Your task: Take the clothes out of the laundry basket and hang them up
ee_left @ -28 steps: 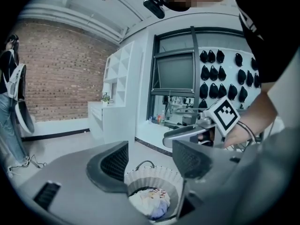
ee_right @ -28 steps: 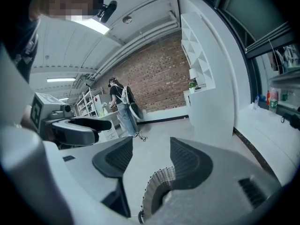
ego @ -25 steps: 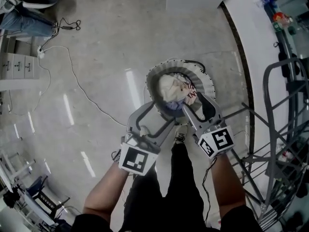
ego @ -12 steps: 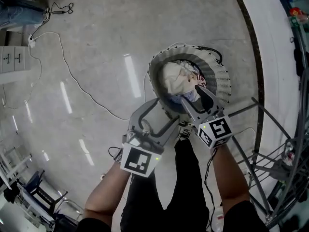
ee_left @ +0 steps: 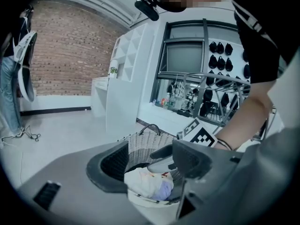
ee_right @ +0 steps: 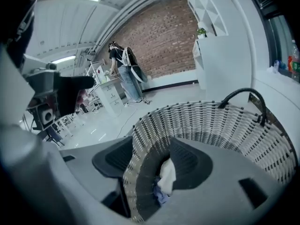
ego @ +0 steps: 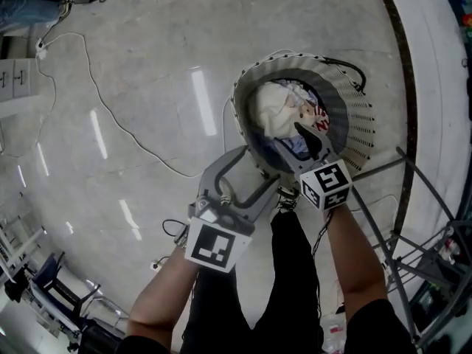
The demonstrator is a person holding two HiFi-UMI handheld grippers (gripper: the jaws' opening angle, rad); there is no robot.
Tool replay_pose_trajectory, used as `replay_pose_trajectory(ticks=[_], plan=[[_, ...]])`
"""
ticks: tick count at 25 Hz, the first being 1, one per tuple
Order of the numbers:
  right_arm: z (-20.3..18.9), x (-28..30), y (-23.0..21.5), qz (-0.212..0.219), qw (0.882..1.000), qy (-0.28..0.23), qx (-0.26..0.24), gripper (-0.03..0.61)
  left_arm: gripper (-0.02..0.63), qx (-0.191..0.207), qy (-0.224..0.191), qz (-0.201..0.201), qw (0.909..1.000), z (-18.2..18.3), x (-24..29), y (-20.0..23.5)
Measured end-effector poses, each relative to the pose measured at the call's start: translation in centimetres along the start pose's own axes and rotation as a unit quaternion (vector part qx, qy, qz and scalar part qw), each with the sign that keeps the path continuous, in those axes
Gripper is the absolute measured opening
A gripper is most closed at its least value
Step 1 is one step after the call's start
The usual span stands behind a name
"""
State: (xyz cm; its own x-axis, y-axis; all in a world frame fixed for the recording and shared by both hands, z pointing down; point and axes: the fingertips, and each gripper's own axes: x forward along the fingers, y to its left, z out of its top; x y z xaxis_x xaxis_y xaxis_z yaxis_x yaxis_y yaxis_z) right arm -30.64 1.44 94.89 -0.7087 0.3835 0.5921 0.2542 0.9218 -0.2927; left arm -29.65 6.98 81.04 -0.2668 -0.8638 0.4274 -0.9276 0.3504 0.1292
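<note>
A white woven laundry basket (ego: 355, 116) stands on the floor, with a pale garment (ego: 279, 109) and other clothes bunched inside. My right gripper (ego: 296, 142) reaches over its near rim, open. In the right gripper view the basket wall (ee_right: 140, 144) runs between the jaws of the right gripper (ee_right: 152, 165), one outside and one inside, beside a white cloth (ee_right: 167, 173). My left gripper (ego: 254, 168) hovers just short of the basket, open and empty. The left gripper (ee_left: 150, 168) looks into the basket (ee_left: 143, 144) at the clothes (ee_left: 149, 184).
A metal drying rack (ego: 424, 227) stands at the right, close to the basket. A white cable (ego: 103, 109) trails across the glossy floor on the left. A person (ee_right: 123, 74) stands far off by a desk. A white shelf unit (ee_left: 122, 88) lines the wall.
Both grippers have sunk toward the basket. The right one has gone from above the clothes to over the near rim, and the basket now fills more of the view.
</note>
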Motion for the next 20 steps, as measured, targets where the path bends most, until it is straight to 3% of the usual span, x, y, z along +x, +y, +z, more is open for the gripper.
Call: replay_pose_trajectory(ticks=[8,20], plan=[[-6.7,6.1,-1.5,0.026,0.996,0.083,-0.014,0.268,0.268,-0.007,0.016,-0.005,0.9998,-3.8,1.6,1.1],[-15.8,12.6,-2.8,0.036,0.975,0.216,-0.034,0.27,0.268,-0.024,0.026,-0.003,0.9994,-7.3,2.1,2.5]])
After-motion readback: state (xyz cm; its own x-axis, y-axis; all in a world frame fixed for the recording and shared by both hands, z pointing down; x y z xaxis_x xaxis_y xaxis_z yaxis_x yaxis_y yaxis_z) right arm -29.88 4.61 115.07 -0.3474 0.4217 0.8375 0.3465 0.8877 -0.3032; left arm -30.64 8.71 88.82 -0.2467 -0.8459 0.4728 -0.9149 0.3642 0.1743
